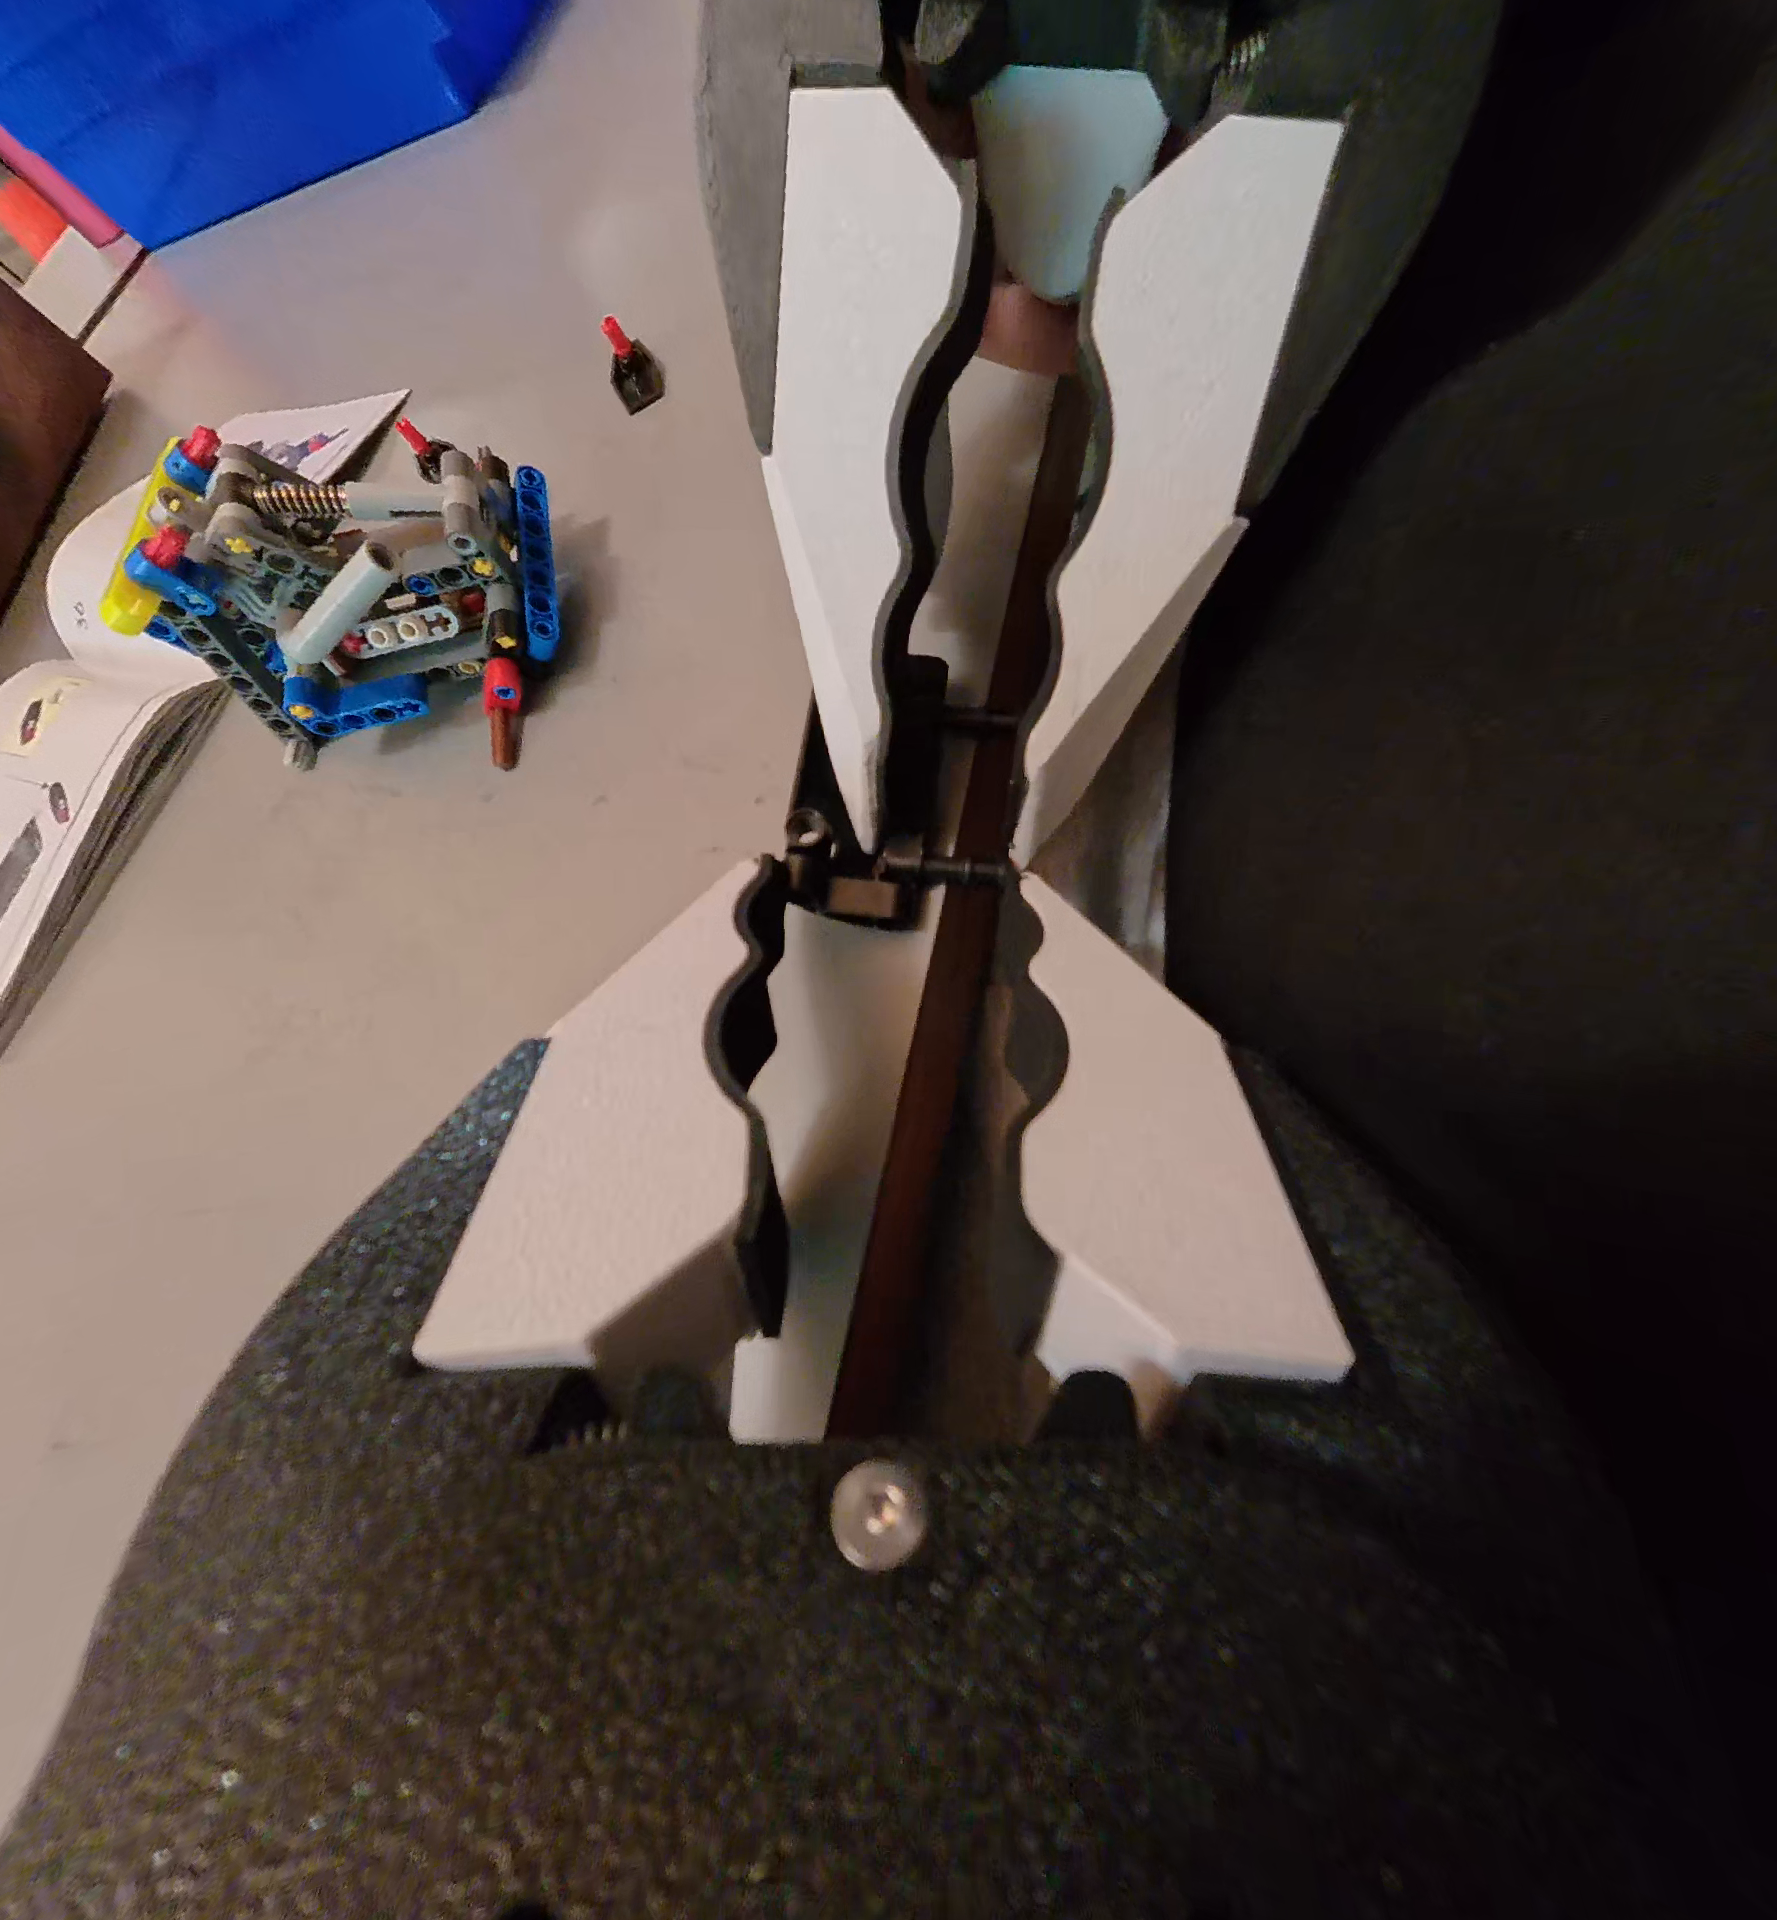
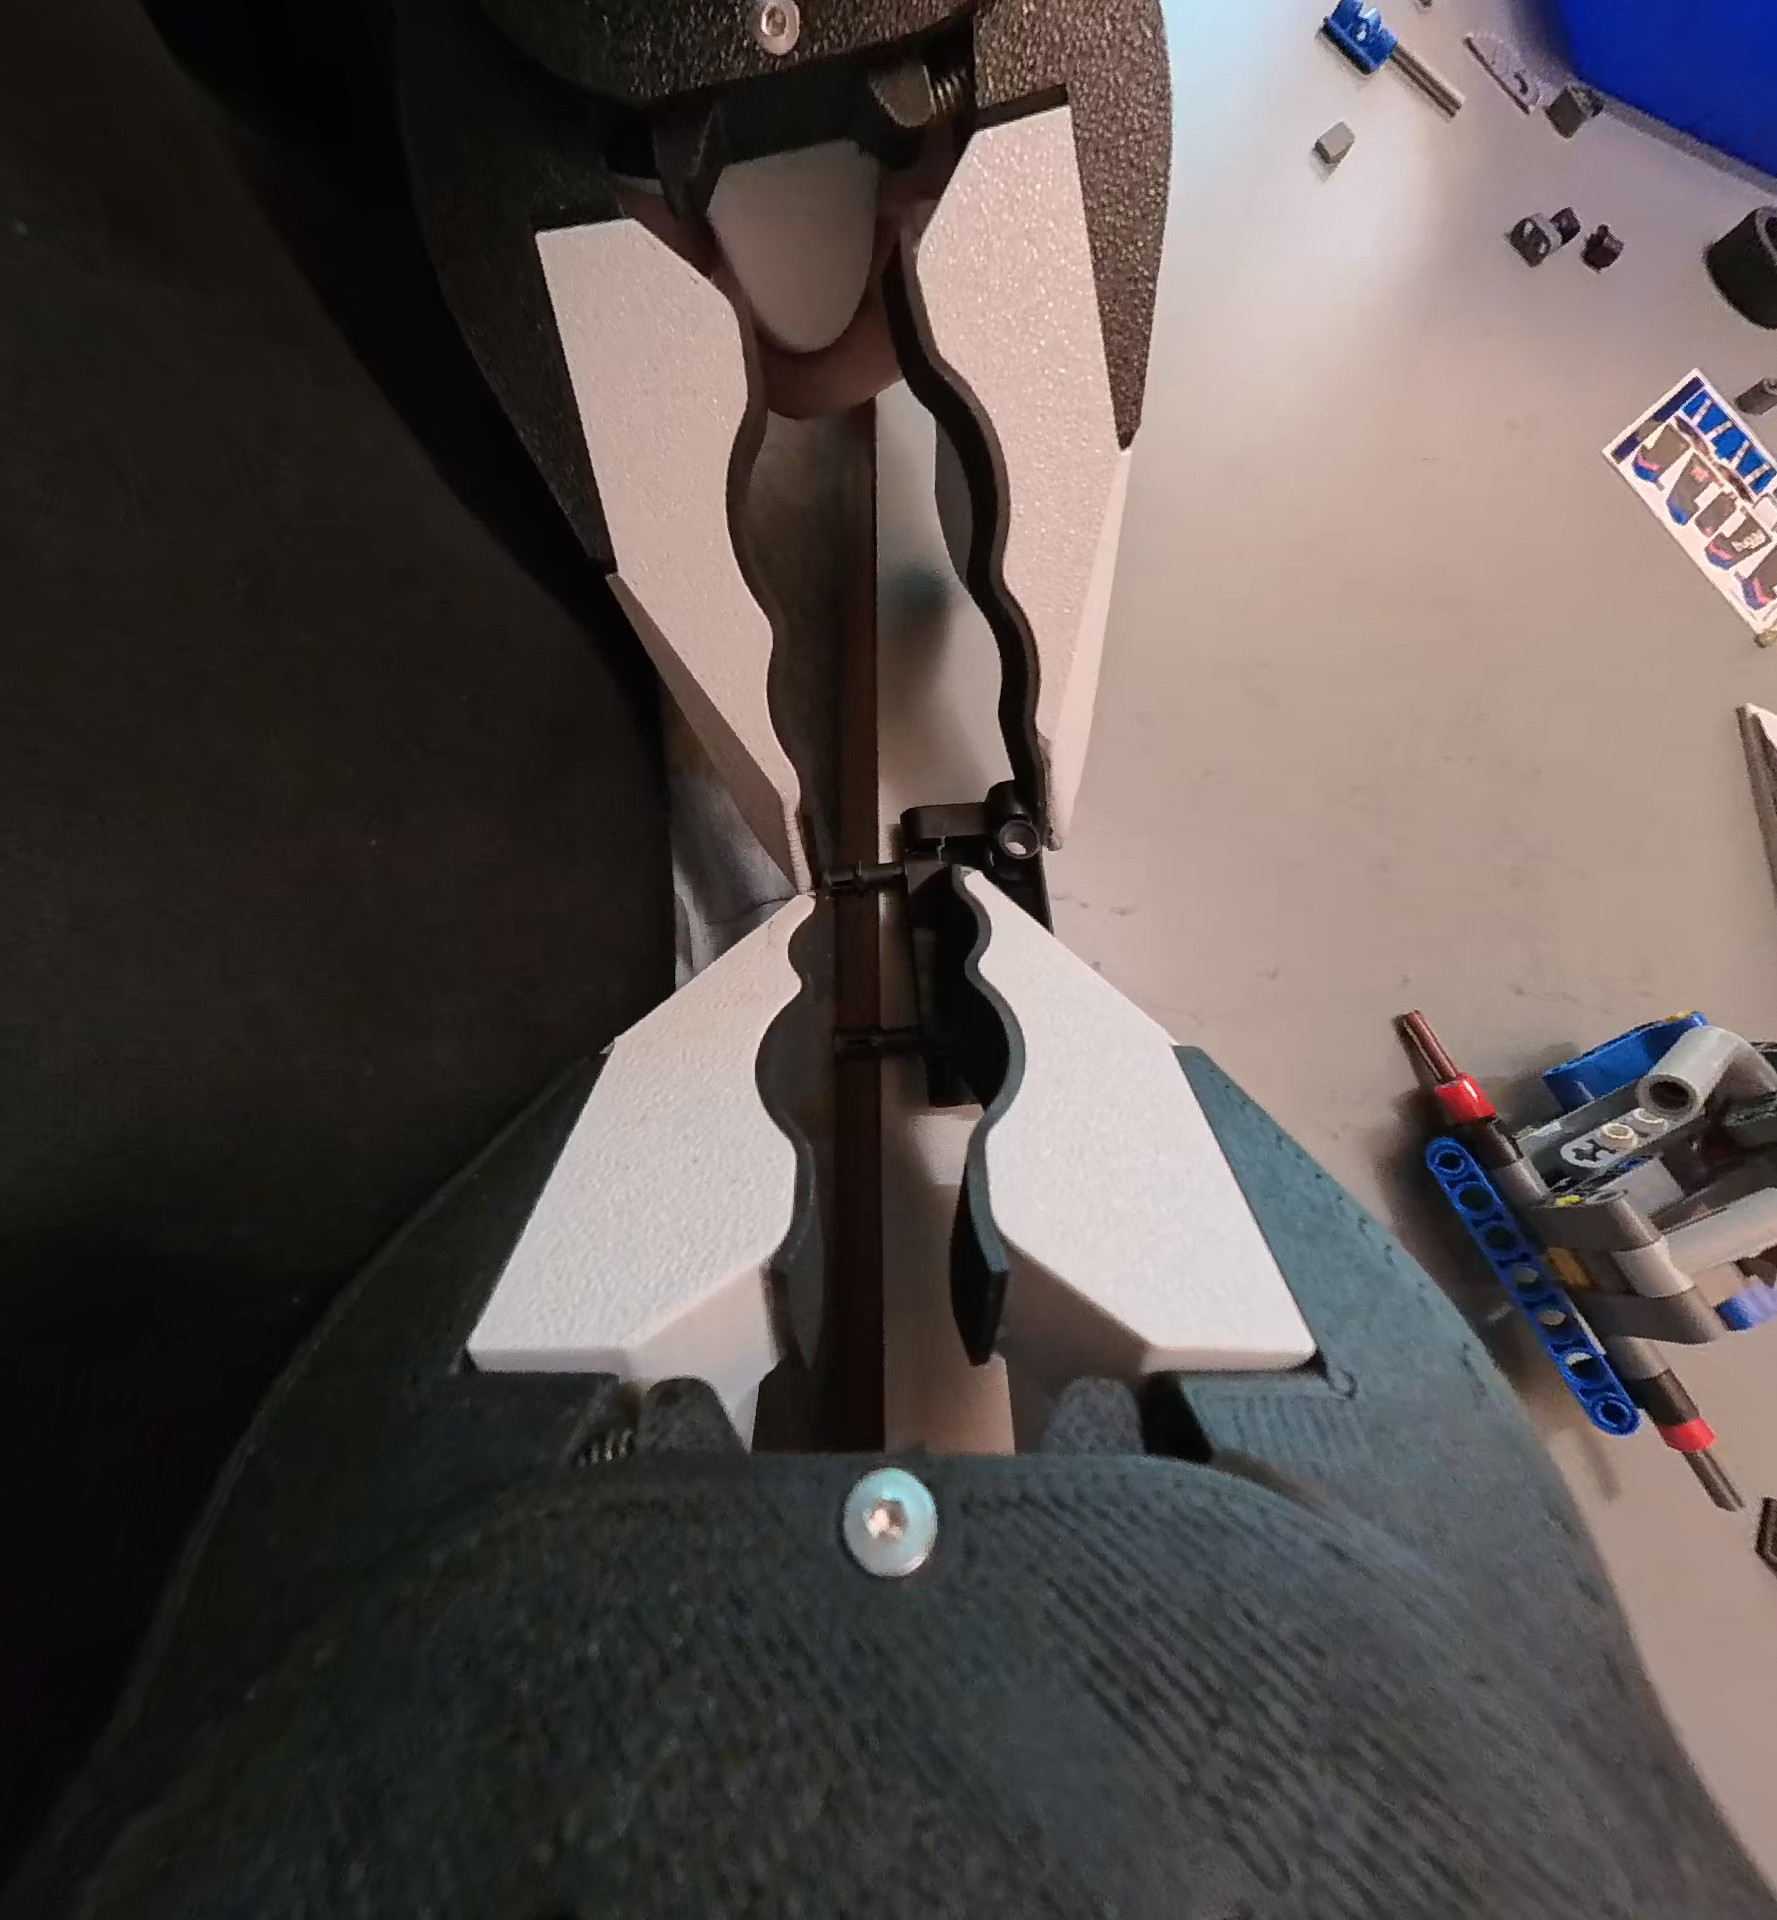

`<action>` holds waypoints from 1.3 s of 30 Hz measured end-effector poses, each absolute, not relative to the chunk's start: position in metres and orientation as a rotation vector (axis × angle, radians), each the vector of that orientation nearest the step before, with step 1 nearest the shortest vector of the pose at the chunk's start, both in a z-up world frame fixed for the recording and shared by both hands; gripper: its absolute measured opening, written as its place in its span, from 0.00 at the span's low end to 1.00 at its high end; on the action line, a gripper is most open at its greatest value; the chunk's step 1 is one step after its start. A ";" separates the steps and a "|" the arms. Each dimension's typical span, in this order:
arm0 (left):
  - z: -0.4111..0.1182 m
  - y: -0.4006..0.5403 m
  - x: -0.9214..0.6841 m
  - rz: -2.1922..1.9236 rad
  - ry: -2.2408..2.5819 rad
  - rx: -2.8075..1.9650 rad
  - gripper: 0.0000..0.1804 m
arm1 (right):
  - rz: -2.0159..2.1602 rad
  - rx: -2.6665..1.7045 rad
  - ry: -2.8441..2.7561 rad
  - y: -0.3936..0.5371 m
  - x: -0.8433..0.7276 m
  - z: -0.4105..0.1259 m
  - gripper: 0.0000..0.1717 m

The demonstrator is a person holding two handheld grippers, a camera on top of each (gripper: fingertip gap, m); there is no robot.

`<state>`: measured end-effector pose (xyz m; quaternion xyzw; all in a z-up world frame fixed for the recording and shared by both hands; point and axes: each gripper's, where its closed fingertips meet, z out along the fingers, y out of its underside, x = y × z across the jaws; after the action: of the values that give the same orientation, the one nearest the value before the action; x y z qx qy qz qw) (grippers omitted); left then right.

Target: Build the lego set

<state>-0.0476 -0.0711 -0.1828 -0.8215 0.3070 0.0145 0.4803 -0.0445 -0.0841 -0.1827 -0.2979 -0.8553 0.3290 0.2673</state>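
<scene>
Here both hand-held grippers (image 1: pixel 889 868) (image 2: pixel 931 862) meet tip-to-tip, sharing a black piece (image 1: pixel 863 883).

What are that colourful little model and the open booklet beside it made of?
The model looks like moulded plastic: glossy blue, grey and yellow beams with rows of round holes. Its coiled spring seems to be metal, judging by the shine. The booklet looks like matt printed paper, with a stack of thin page edges showing.

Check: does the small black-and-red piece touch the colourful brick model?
Apart. The left wrist view shows bare table between the piece and the model.
</scene>
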 end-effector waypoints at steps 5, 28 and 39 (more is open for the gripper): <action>-0.183 -0.070 -0.048 0.036 0.743 -2.011 0.22 | 0.886 -0.849 -2.282 -0.082 -0.044 -0.182 0.12; -0.184 -0.067 -0.045 0.041 0.762 -2.047 0.22 | 0.647 -0.746 -2.239 -0.073 -0.038 -0.164 0.12; -0.184 -0.067 -0.045 0.040 0.748 -2.058 0.22 | 0.592 -0.785 -2.255 -0.073 -0.041 -0.185 0.12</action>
<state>-0.0453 -0.0668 -0.1842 -0.8354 0.3037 0.0164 0.4578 -0.0415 -0.0725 -0.1850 -0.3007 -0.8640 0.2267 0.3341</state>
